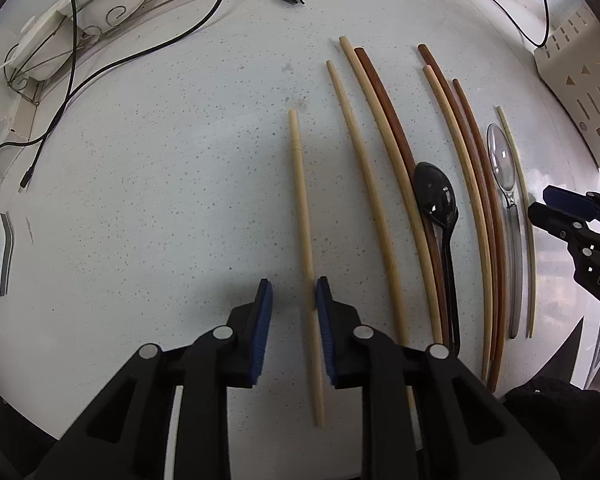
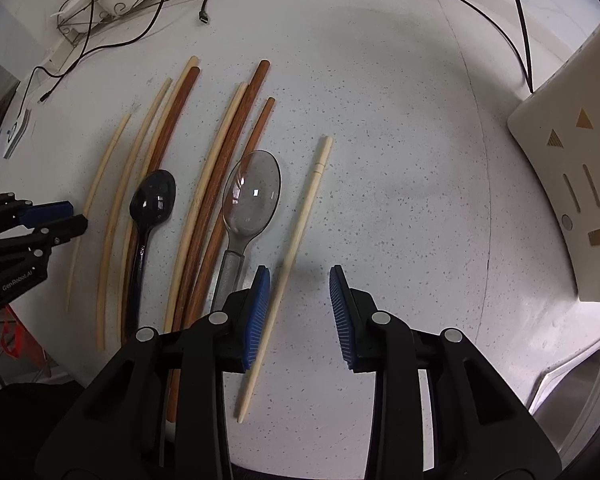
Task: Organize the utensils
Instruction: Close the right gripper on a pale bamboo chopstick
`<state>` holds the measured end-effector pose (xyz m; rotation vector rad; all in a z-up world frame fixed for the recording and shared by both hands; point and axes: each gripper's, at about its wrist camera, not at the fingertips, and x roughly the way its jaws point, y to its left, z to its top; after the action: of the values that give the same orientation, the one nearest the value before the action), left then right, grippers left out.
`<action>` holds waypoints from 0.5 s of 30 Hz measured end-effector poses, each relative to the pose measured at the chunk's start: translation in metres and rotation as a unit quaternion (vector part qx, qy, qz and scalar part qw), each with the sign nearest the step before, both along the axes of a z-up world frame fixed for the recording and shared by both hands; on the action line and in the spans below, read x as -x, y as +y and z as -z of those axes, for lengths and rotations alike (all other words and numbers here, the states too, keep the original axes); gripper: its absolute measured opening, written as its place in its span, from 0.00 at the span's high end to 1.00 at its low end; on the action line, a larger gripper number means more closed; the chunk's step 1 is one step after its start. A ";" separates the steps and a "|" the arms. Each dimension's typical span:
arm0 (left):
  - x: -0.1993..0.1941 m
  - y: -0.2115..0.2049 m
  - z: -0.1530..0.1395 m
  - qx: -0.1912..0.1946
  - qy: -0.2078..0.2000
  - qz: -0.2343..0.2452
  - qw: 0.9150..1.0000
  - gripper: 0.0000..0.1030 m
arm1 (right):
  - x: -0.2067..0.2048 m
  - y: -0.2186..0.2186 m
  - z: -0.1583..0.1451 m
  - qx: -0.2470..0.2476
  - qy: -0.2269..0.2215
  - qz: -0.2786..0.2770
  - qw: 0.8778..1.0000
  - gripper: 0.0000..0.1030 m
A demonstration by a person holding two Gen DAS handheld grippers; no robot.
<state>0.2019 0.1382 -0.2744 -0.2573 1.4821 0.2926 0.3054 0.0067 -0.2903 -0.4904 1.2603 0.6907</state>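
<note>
Speckled grey-white countertop (image 1: 160, 168) carries a row of pale and reddish-brown chopsticks, a black plastic spoon (image 1: 438, 200) and a clear plastic spoon (image 2: 252, 192) among them. Left gripper (image 1: 294, 308) straddles the leftmost pale chopstick (image 1: 304, 240), jaws narrowed, gap left on one side. Right gripper (image 2: 300, 304) stands spread over the rightmost pale chopstick (image 2: 296, 240), not pinching.

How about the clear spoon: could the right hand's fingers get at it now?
Probably yes. The clear spoon lies uncovered just left of the right fingers; only a pale chopstick between them and a brown chopstick hugging its handle crowd it.
</note>
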 end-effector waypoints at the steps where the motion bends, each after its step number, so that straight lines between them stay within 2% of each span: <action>1: 0.000 0.001 0.001 0.000 0.001 0.001 1.000 0.84 | 0.001 0.001 0.001 0.004 -0.002 -0.002 1.000 0.72; 10: -0.006 -0.003 -0.002 0.002 0.011 0.006 1.000 0.89 | 0.012 0.017 0.006 0.024 -0.019 -0.025 0.999 0.72; 12: -0.008 0.002 0.001 0.004 0.009 0.010 1.000 0.91 | 0.014 0.022 0.006 0.022 -0.016 -0.028 0.999 0.77; 13: -0.003 0.009 0.000 0.007 0.010 0.009 1.000 0.95 | 0.015 0.024 0.006 0.023 -0.016 -0.032 0.999 0.79; 15: 0.000 0.016 0.001 0.027 0.007 -0.004 1.000 0.96 | 0.018 0.028 0.005 0.026 -0.014 -0.035 0.999 0.90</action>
<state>0.2023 0.1540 -0.2753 -0.3062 1.5045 0.2617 0.2873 0.0351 -0.2956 -0.5871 1.2417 0.7090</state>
